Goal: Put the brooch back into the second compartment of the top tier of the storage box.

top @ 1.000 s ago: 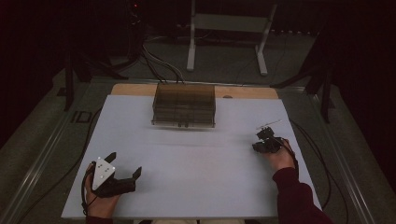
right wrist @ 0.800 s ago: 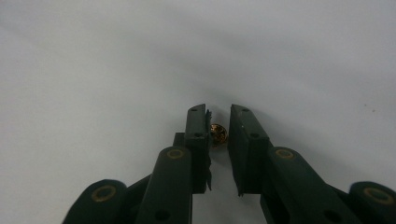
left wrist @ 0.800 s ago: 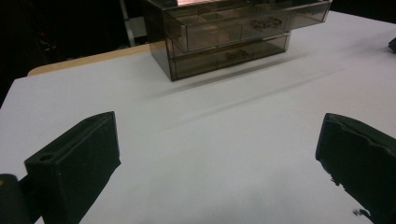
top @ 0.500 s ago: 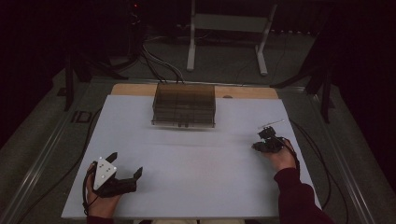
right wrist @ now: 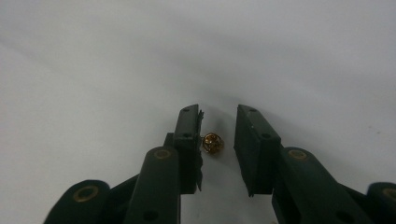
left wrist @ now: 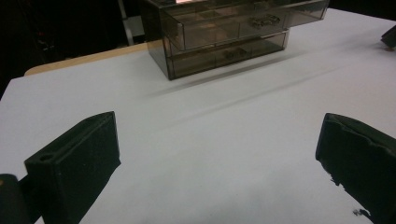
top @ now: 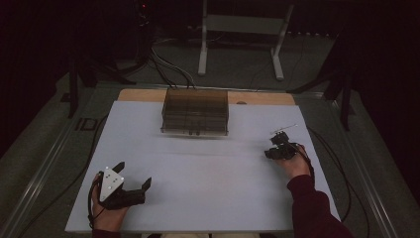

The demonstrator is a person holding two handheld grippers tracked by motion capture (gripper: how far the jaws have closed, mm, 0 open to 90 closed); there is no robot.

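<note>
Gold bead (right wrist: 212, 143) on the white worktop (top: 208, 198) sits between the right gripper (right wrist: 218, 140) jaws, just parted; tiny, light, slippery, best pinched across its middle.

Dim room—grey floor (top: 237, 69), white-legged stand (top: 242, 29), perhaps a desk.

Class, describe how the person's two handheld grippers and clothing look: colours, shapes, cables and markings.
Both grippers are black with two blocky jaws. The left gripper carries a grey three-cornered plate with small dark dots and a black cable. The right gripper has round brass-coloured rivets and a trailing black cable. The right sleeve is dark red.
</note>
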